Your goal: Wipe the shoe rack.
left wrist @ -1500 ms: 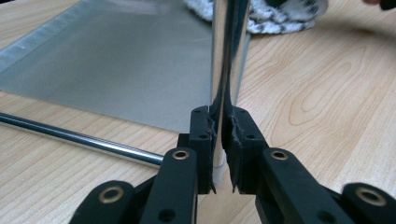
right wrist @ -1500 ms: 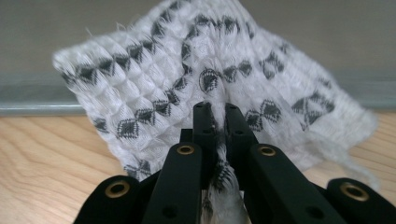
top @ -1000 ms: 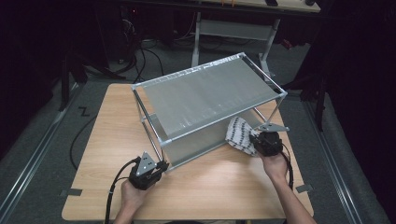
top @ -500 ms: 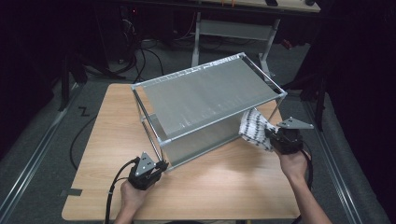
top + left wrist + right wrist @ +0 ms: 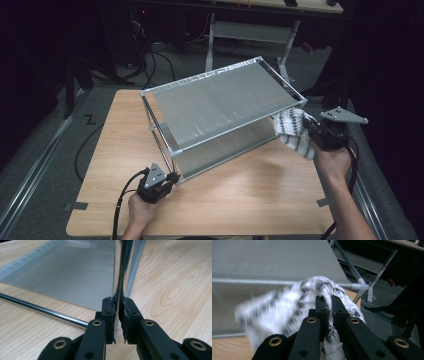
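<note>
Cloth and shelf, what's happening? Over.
Left gripper shut on shelf corner post. Right gripper shut on striped cloth, beside shelf top's right end. Nothing in the way.

Dim room, lit wooden counter (image 5: 240, 195)

Grey floor (image 5: 45, 145) surrounds the counter; black cables (image 5: 150, 55) trail across it behind. A white-legged table (image 5: 250, 32) stands beyond, with darkness around. Tape strips (image 5: 76, 206) mark the counter's edges.

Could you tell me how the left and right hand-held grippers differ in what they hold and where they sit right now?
The left hand-held gripper sits low on the table, clamped on the metal shelf's corner post; the right hand-held gripper is raised at the shelf's right end, pinching a black-and-white cloth. Both have their jaws shut on something.
</note>
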Action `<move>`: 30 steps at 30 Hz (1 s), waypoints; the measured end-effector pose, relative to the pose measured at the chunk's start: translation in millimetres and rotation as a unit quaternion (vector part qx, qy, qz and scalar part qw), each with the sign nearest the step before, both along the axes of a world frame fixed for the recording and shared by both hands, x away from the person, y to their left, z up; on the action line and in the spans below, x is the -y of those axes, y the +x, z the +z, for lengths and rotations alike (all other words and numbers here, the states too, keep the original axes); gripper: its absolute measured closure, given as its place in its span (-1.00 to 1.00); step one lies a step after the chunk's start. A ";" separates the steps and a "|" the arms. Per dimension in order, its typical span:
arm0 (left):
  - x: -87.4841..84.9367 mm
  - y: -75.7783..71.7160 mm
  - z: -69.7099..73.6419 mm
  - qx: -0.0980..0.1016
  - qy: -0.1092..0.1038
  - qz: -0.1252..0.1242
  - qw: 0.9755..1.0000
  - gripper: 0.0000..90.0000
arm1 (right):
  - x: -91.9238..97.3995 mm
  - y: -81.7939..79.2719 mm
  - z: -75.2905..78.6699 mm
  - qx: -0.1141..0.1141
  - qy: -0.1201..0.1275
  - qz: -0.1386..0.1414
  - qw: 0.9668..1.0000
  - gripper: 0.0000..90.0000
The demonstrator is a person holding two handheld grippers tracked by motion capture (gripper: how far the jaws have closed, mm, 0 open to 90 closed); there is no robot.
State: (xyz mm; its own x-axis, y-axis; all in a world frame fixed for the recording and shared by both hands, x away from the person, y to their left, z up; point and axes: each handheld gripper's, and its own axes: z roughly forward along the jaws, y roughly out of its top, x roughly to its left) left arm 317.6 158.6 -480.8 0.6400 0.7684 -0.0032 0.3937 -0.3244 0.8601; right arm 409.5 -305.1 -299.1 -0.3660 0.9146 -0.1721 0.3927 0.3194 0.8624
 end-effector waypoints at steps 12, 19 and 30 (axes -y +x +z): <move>1.3 3.9 1.1 -0.003 0.004 -0.007 1.000 0.81 | -4.1 33.3 22.8 -0.013 -0.007 -0.012 1.000 0.94; 2.1 5.3 1.9 -0.005 0.006 -0.016 1.000 0.81 | -4.3 44.8 42.7 -0.003 0.007 -0.019 1.000 0.94; 5.2 5.3 2.6 -0.007 0.009 -0.034 0.999 0.82 | -35.6 78.2 74.3 0.011 -0.008 -0.017 1.000 0.94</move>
